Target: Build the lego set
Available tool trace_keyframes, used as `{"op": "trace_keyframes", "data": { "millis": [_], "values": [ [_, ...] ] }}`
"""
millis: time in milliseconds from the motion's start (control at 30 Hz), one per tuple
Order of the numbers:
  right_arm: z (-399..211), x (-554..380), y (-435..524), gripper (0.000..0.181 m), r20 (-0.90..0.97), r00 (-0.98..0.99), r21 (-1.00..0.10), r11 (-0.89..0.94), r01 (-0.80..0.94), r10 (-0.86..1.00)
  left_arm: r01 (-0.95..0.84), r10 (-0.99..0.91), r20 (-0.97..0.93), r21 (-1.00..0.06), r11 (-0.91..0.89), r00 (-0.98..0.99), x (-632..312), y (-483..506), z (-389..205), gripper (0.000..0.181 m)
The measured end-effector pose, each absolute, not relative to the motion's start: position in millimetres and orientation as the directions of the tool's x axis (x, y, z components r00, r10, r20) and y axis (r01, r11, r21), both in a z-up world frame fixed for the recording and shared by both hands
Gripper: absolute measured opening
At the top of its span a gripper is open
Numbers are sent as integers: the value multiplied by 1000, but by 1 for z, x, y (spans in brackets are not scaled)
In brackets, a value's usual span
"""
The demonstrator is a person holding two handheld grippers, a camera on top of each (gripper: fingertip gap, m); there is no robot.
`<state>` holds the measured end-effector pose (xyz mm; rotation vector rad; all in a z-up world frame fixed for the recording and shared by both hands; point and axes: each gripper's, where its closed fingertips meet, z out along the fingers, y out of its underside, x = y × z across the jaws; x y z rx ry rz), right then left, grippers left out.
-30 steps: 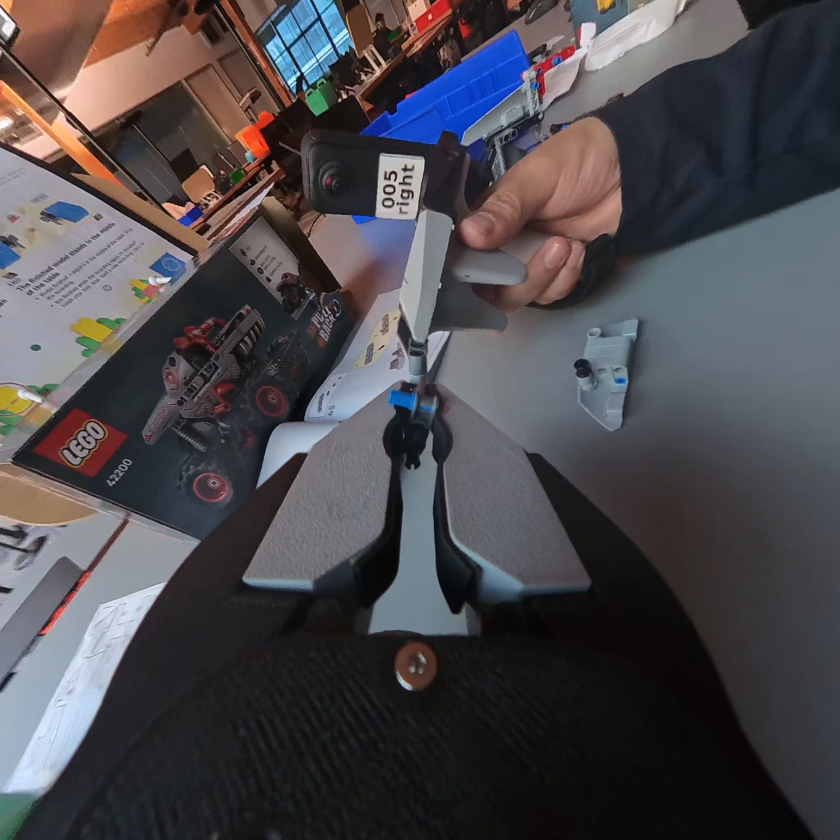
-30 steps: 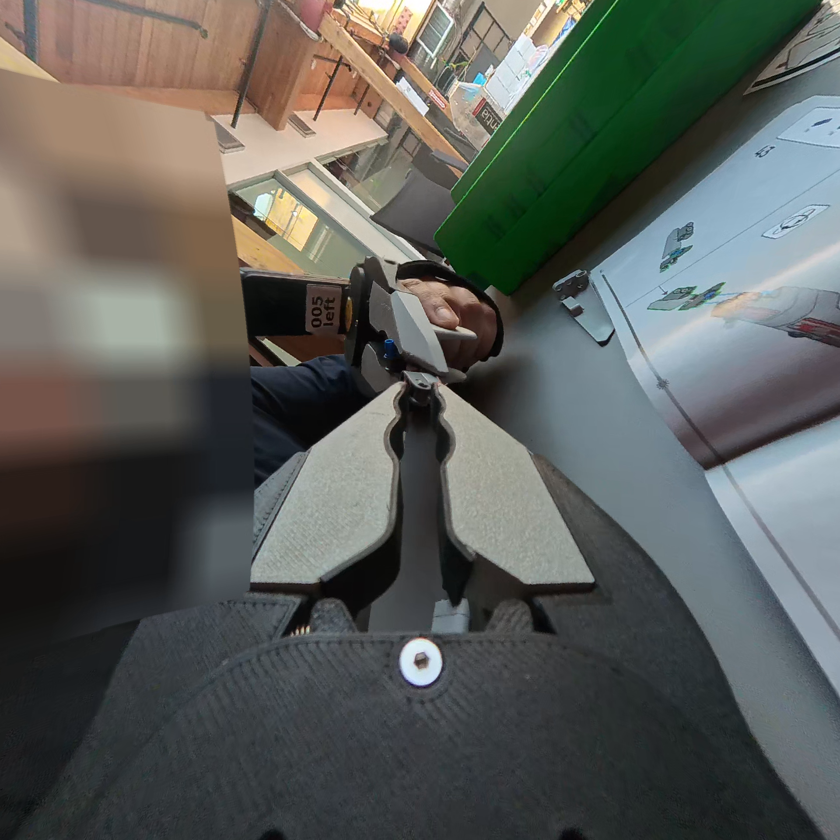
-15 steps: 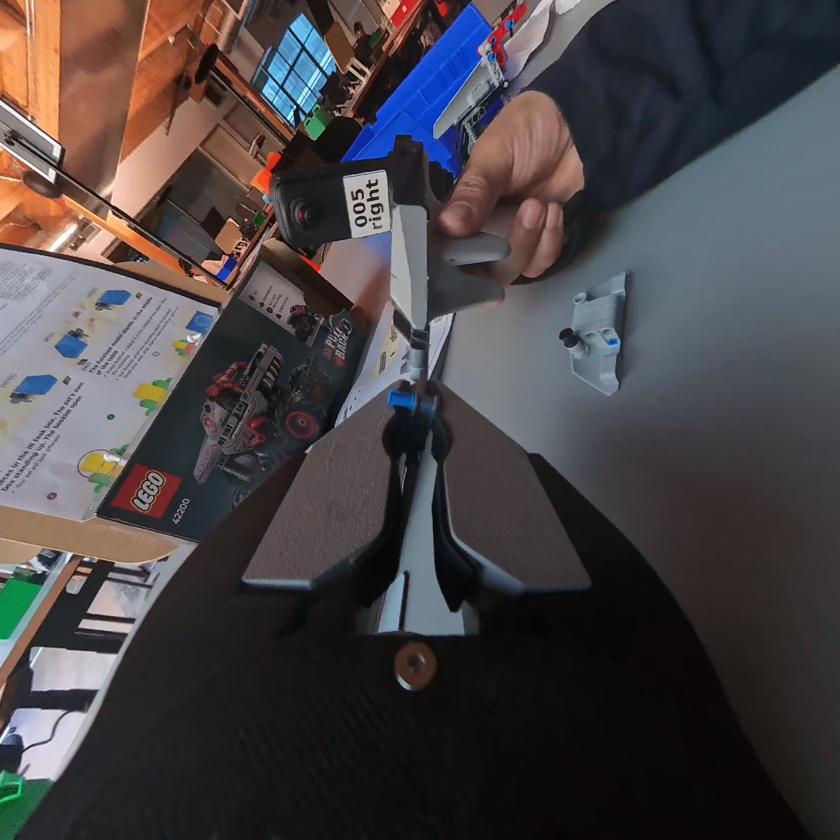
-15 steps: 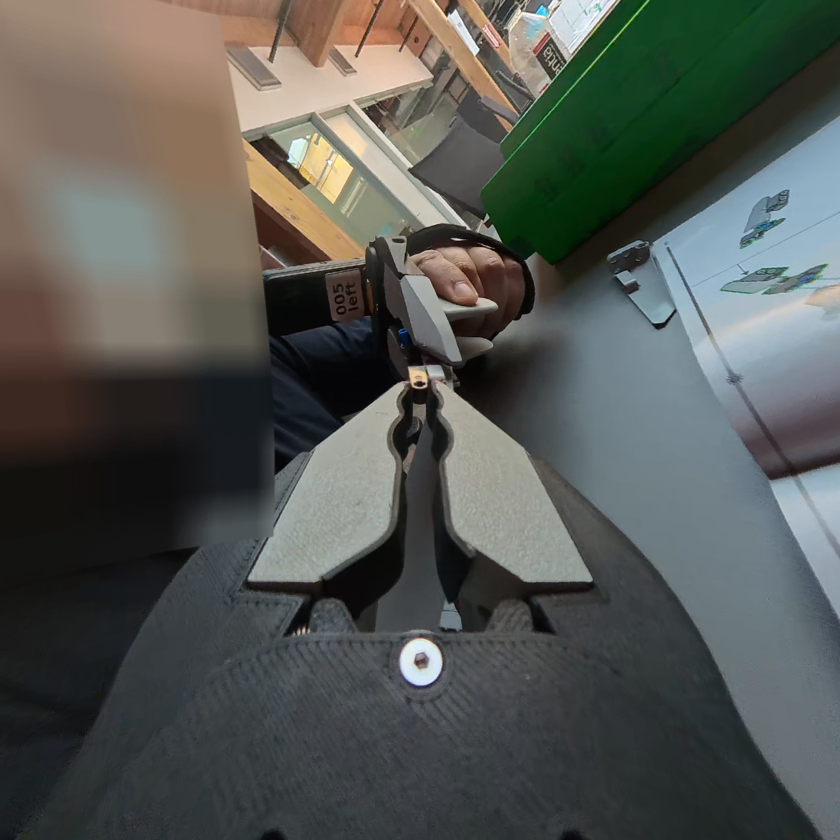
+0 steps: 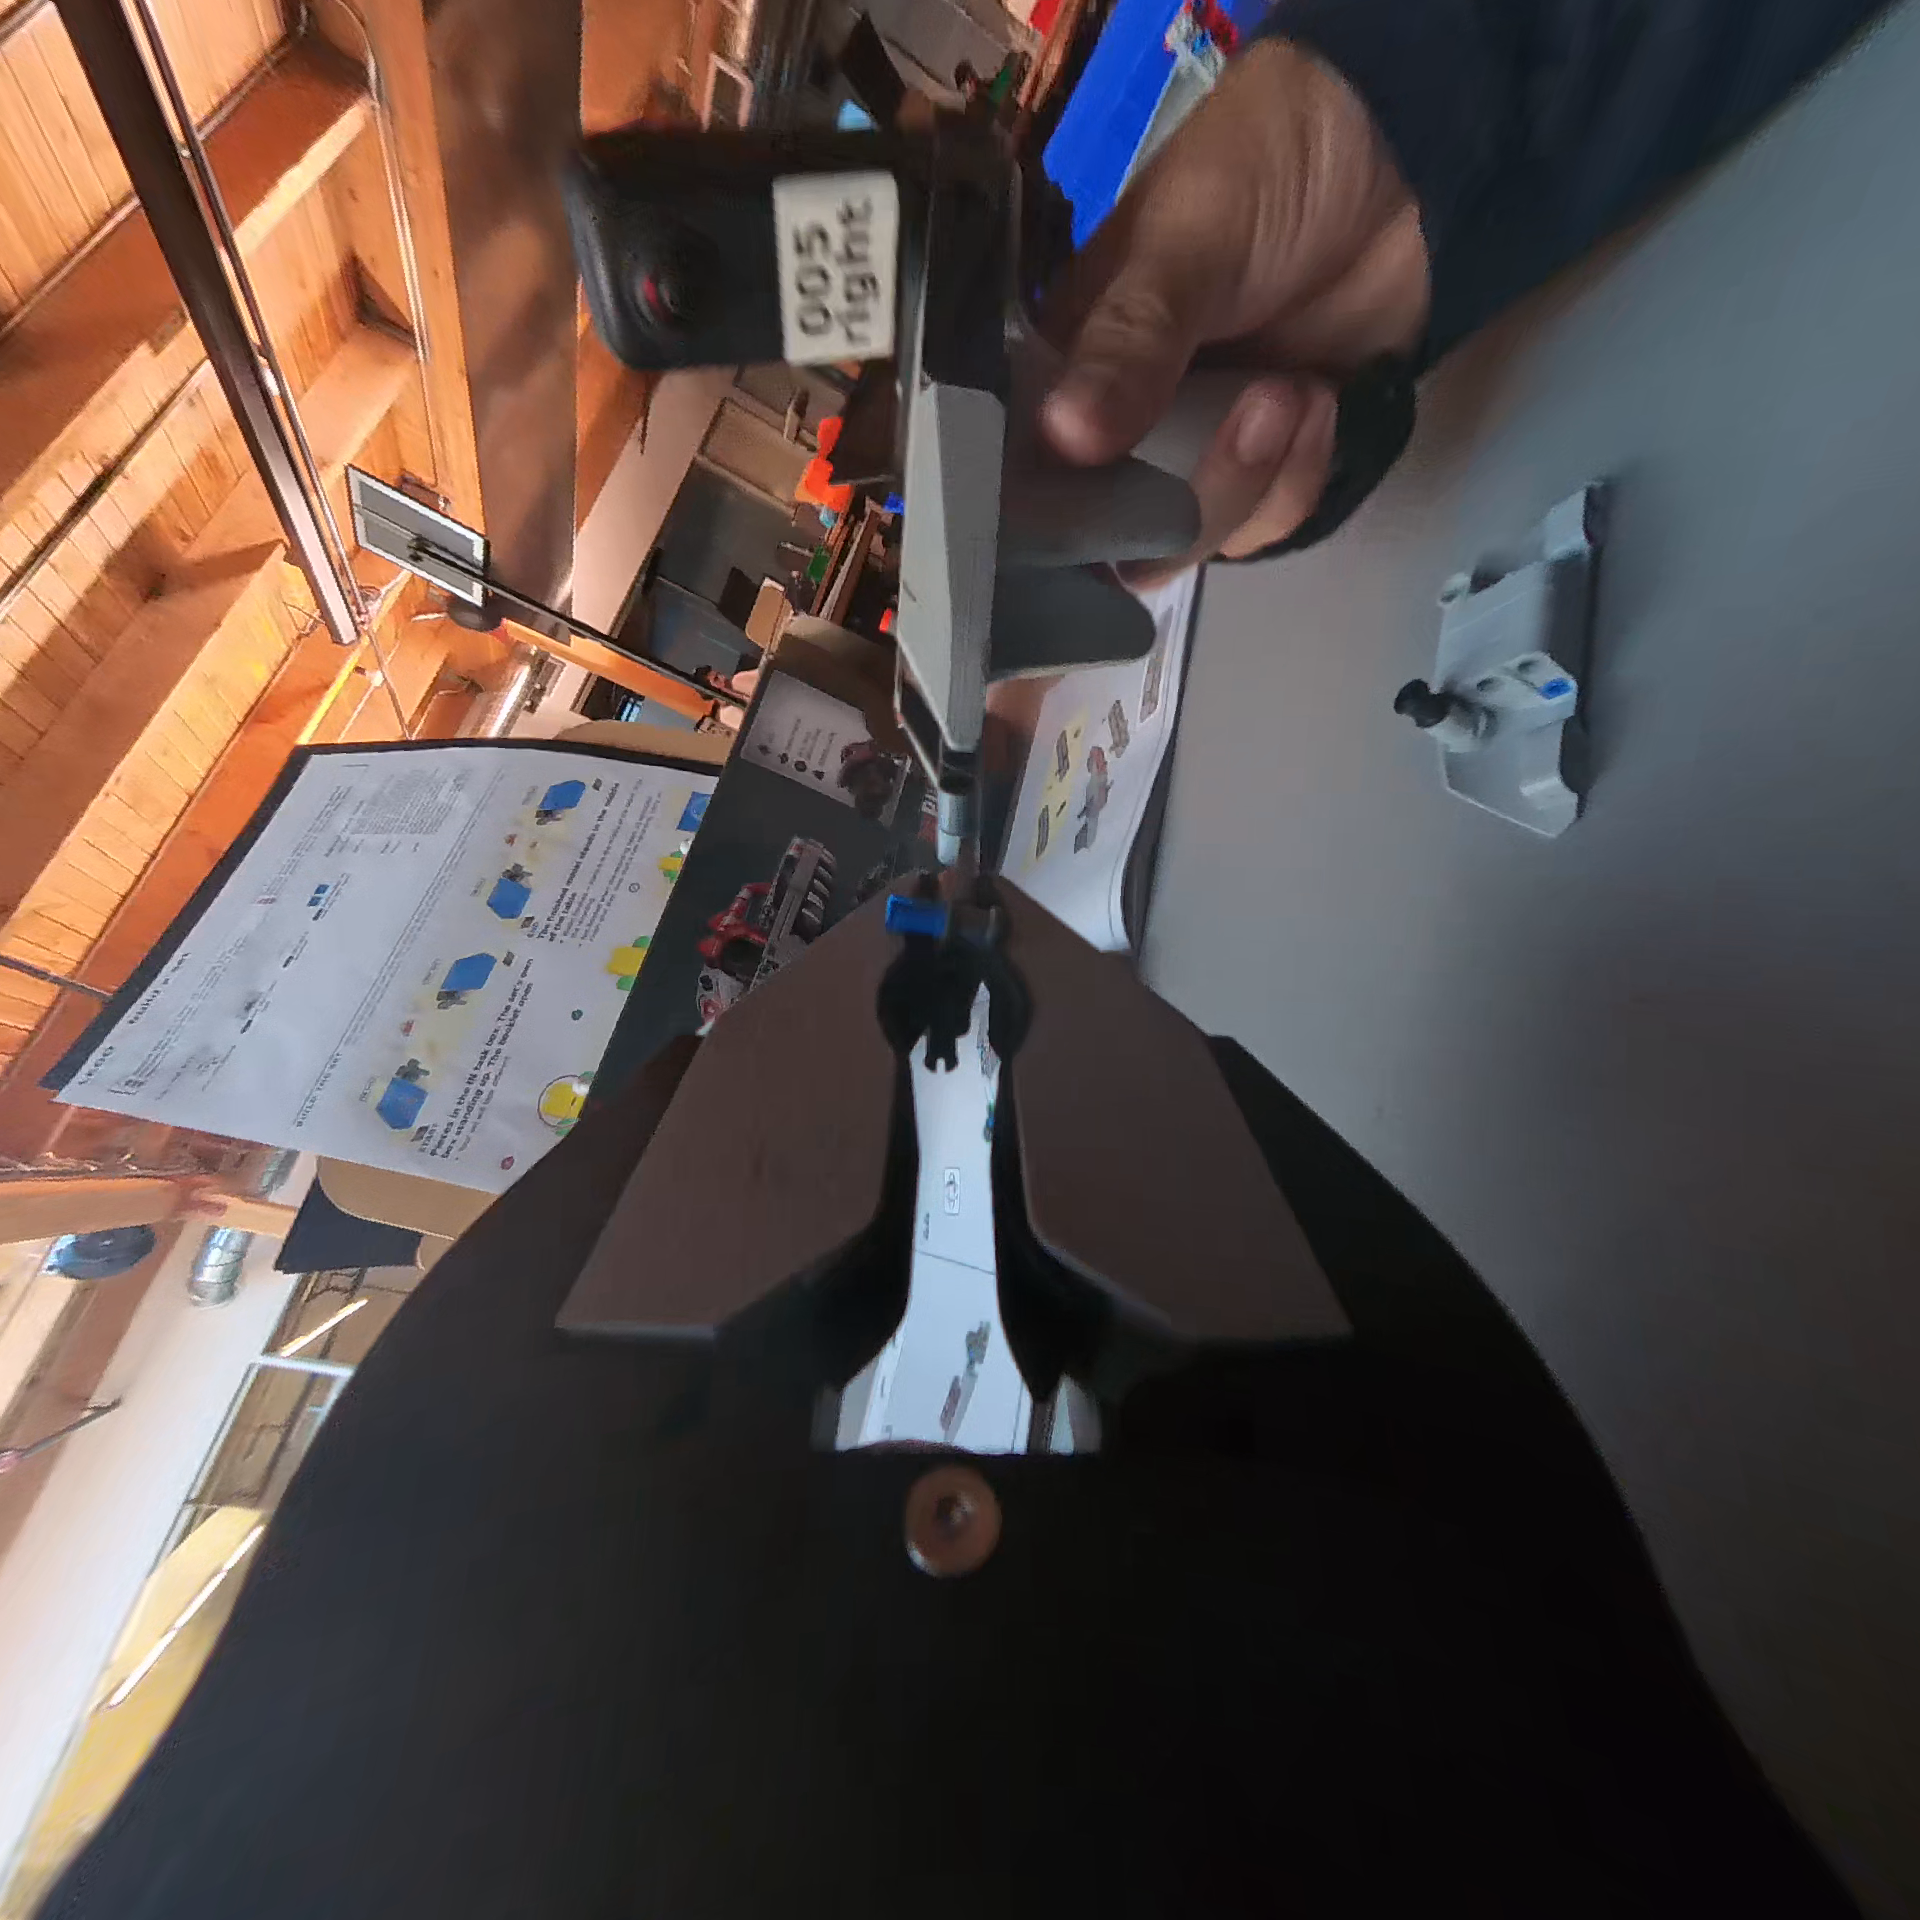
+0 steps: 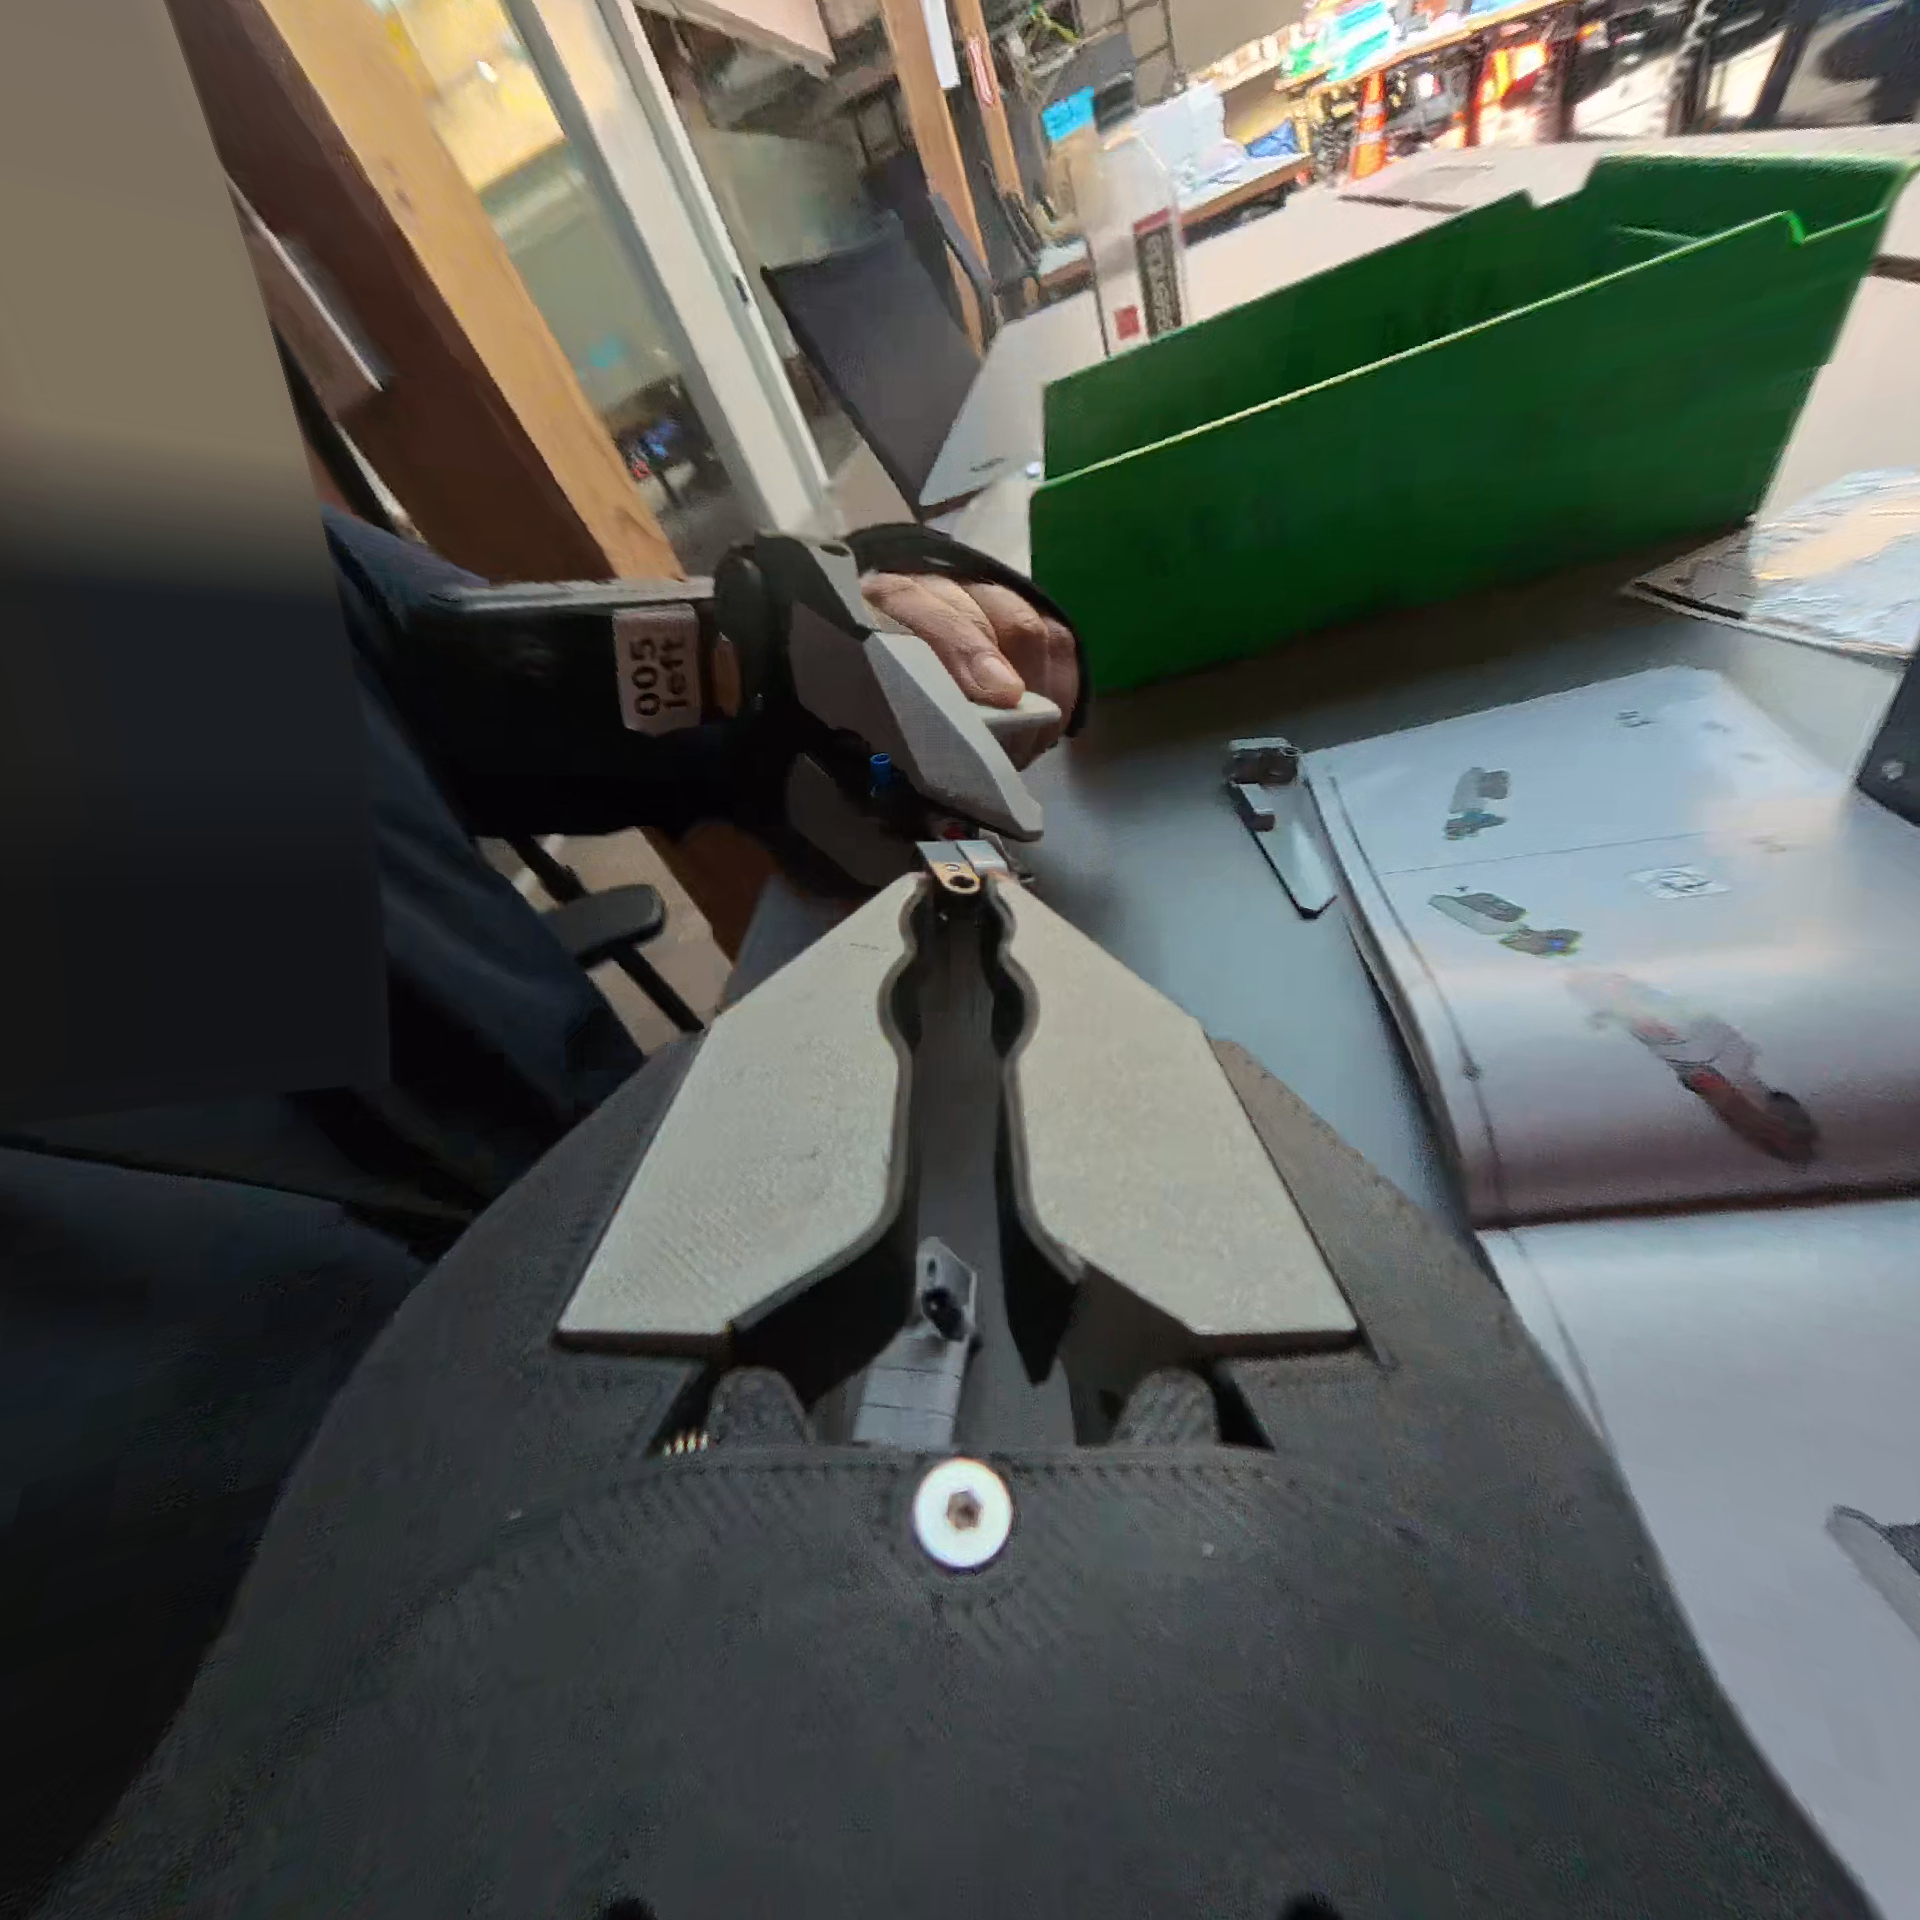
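Observation:
My left gripper (image 5: 951,920) is shut on a small black lego piece with a blue pin (image 5: 912,916). My right gripper (image 6: 961,896) is shut on a small light grey lego piece (image 6: 961,864). The two grippers meet tip to tip above the grey table, and the grey piece (image 5: 954,821) touches or nearly touches the black one. The right gripper also shows in the left wrist view (image 5: 951,790), and the left gripper shows in the right wrist view (image 6: 997,805), each held by a hand. A grey lego panel (image 5: 1512,707) with a black pin lies on the table to the right.
The lego box (image 5: 790,831) and a printed instruction sheet (image 5: 395,956) stand at the left. The open booklet (image 6: 1610,935) lies on the table, with a flat grey piece (image 6: 1273,821) beside it. A green bin (image 6: 1455,436) stands behind, and a blue bin (image 5: 1122,135) is at the far end.
Both grippers have tilted and swung together while staying shut and tip to tip. The green bin and booklet now sit level in the right wrist view.

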<state>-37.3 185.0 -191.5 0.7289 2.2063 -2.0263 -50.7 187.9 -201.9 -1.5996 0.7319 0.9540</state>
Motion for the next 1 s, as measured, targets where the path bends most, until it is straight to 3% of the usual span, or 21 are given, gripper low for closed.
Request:
{"op": "trace_keyframes", "data": {
  "millis": [200,300,400,500,767,1000],
  "values": [
    [-187,-37,191,4,-177,-907,-965,115,237,381,-825,39,-866,-487,-286,498,-62,192,-210,17],
    [-183,-37,197,4,53,-890,-970,234,61,452,-726,-7,-757,-624,-289,653,-65,192,-218,34],
    [-185,-34,195,4,325,-828,-904,408,-130,456,-582,-72,-582,-782,-223,810,-56,191,-216,33],
    [-194,-33,191,4,493,-764,-813,533,-234,417,-462,-142,-440,-862,-210,887,-52,189,-218,34],
    [-209,-28,183,4,584,-742,-733,607,-308,329,-379,-222,-334,-902,-208,916,-42,186,-220,19],
    [-215,-21,180,4,637,-729,-672,643,-367,250,-170,-366,-61,-946,-275,929,-28,180,-227,22]
  ]
}}
